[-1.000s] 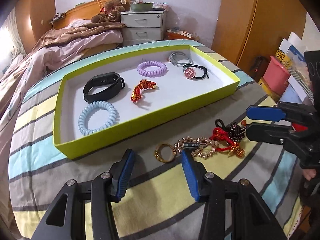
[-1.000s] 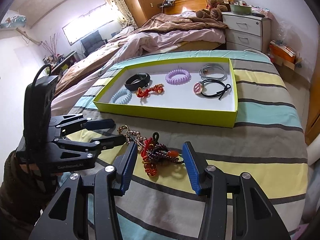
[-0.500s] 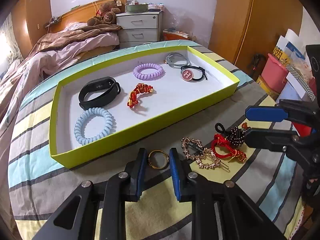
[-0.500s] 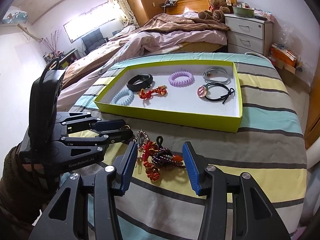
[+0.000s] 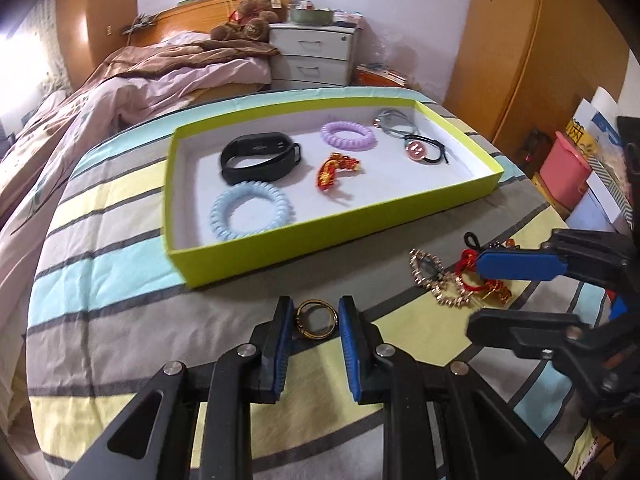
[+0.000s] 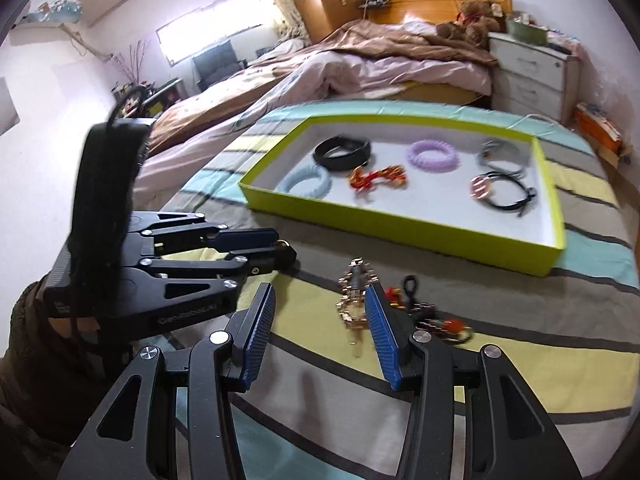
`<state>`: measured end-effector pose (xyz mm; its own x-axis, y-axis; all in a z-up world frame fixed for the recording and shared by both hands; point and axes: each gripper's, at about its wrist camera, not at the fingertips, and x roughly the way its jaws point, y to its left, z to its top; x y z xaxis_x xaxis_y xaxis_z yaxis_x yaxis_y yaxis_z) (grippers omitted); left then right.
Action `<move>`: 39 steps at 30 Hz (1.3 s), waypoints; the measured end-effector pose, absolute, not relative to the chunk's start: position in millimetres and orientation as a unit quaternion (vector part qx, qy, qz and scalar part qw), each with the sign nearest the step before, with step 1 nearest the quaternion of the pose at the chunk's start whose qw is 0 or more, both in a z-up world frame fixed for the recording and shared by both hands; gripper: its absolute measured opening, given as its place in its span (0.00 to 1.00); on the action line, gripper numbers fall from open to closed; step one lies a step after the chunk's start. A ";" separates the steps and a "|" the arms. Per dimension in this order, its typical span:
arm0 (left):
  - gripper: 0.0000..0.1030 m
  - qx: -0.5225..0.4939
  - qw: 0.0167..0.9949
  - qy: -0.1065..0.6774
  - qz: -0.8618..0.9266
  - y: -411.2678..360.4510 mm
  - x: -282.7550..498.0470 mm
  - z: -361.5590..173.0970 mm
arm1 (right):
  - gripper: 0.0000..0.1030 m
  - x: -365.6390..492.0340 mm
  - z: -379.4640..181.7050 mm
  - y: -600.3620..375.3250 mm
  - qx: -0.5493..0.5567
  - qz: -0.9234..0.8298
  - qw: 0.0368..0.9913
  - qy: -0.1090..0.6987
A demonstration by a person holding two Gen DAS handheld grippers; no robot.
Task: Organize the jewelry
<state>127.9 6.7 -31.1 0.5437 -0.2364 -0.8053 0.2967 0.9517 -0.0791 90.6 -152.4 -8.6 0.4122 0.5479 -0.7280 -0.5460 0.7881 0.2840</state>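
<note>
On the striped bedspread (image 5: 120, 280), in front of the near wall of the yellow-green tray (image 5: 320, 240), a gold ring (image 5: 317, 318) is pinched between the two blue pads of the left gripper (image 5: 314, 322), one pad against each side of it. Right of the ring, also in front of the tray, lies a tangle of loose pieces: a gold chain bracelet (image 5: 434, 280) and a red cord bracelet (image 5: 468, 268), with a dark beaded piece (image 6: 436, 322) beside them. Above this tangle hangs the right gripper (image 6: 320, 320), jaws spread wide with nothing between the pads. Inside the tray, on its white floor, six items lie apart: a black wristband (image 5: 260, 156) and a pale blue coil hair tie (image 5: 252, 216) toward the tray's left end, a red-and-gold bracelet (image 5: 336, 168) near its middle, a lilac coil hair tie (image 5: 348, 136) behind that, and a grey hair band (image 5: 394, 122) and a black cord with a round pink charm (image 5: 420, 150) toward the tray's right end.
</note>
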 end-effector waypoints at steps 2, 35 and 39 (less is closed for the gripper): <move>0.23 0.025 0.878 0.453 -0.151 11.8 126.6 -30.7 | 0.46 94.1 -14.2 -147.2 -0.005 0.324 0.835 0.444; 0.23 0.022 0.881 0.450 -0.147 16.0 123.7 -30.8 | 0.28 93.6 -27.2 -130.7 -0.116 0.244 0.858 0.437; 0.23 0.021 0.882 0.448 -0.145 15.8 119.4 -27.8 | 0.27 92.3 -24.9 -133.0 -0.106 0.245 0.861 0.433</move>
<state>119.4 15.8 -27.8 0.5554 -0.2379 -0.7968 0.2751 0.9568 -0.0940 92.3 -133.0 -24.9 0.5051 0.3298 -0.7976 -0.5137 0.8575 0.0292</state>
